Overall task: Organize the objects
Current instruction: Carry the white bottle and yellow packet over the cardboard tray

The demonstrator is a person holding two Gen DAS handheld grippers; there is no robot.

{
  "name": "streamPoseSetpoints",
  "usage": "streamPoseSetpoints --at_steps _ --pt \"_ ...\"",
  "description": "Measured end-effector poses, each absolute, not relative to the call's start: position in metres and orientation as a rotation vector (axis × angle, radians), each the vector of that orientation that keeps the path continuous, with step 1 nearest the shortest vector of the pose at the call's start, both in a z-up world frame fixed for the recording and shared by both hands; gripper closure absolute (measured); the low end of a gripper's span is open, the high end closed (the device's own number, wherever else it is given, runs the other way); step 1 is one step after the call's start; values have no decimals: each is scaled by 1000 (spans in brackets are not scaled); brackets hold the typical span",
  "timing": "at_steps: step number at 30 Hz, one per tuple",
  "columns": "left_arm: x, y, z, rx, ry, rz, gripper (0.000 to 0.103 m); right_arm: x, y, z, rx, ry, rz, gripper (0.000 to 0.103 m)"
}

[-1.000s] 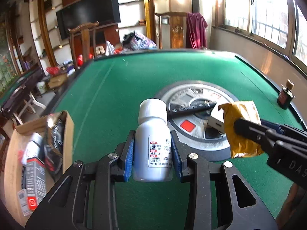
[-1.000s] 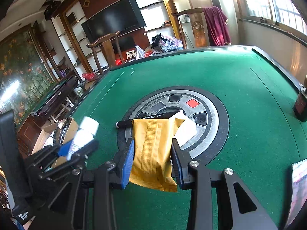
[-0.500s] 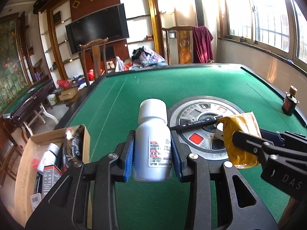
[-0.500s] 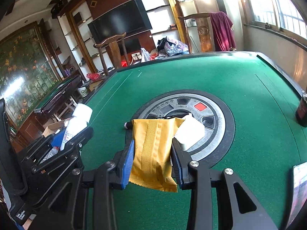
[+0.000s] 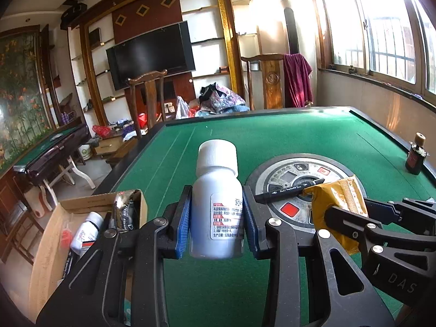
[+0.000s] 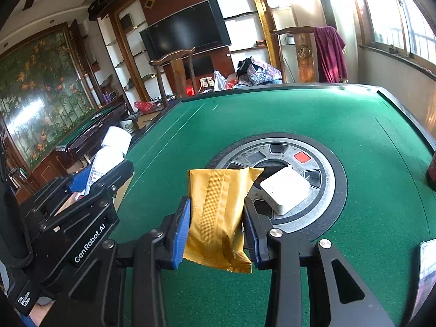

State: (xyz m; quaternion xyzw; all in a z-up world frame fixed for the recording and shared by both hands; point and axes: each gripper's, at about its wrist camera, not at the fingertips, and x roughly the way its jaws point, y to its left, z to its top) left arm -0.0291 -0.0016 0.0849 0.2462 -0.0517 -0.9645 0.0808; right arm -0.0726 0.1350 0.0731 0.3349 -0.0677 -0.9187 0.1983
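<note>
My left gripper (image 5: 216, 223) is shut on a white pill bottle (image 5: 216, 207) with a white cap, held upright above the green table. The bottle also shows in the right wrist view (image 6: 109, 160). My right gripper (image 6: 216, 231) is shut on a yellow packet (image 6: 219, 212), also seen in the left wrist view (image 5: 338, 207). The two grippers are side by side, left of the table's round centre panel (image 6: 324, 204). An open cardboard box (image 5: 51, 242) with several items stands at the table's left edge, below and left of the bottle.
A black marker (image 5: 288, 189) and a white charger block (image 6: 284, 189) lie on the centre panel. A small dark bottle (image 5: 415, 155) stands near the table's right edge. A wooden chair (image 5: 147, 98) and a second green table (image 5: 49, 147) are beyond.
Both grippers have risen and tilted up with their objects. The cardboard box has shifted right in the left view, closer under the bottle.
</note>
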Motion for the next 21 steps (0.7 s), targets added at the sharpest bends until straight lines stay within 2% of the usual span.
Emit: streamPoseSetpoints --at_steps 9,21 --pt "-18 -17 88 711 -114 -2863 69 -66 123 74 917 -150 -2557 66" --pt "19 -61 99 651 28 -2784 69 -43 78 77 885 -107 -2506 66"
